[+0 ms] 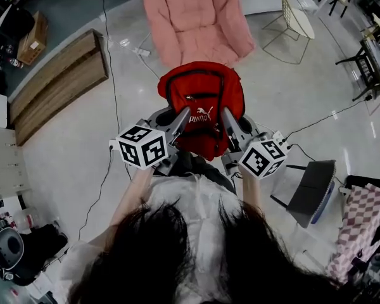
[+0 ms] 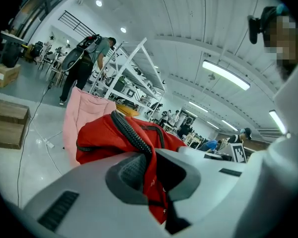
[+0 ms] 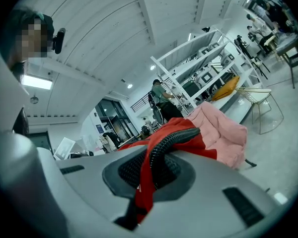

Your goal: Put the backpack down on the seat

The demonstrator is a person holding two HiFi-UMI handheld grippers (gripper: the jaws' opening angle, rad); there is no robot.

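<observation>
I hold a red backpack [image 1: 199, 97] with black trim in the air, just in front of the person's body. My left gripper [image 1: 176, 120] is shut on its left side, with red fabric and a black ribbed strap [image 2: 131, 135] pinched between the jaws. My right gripper [image 1: 229, 122] is shut on the right side the same way, on a black strap [image 3: 164, 143]. The pink padded seat [image 1: 196, 18] stands on the floor beyond the backpack, and it also shows behind the red fabric as the seat [image 2: 74, 118] and the seat [image 3: 223, 133].
A low wooden platform [image 1: 57, 84] lies at the left. A white wire chair [image 1: 294, 21] stands right of the seat. A cable [image 1: 107, 49] runs across the shiny floor. A grey folded stand [image 1: 313, 185] and a checkered bag [image 1: 367, 214] sit at the right. A person [image 2: 84, 63] stands by white shelves.
</observation>
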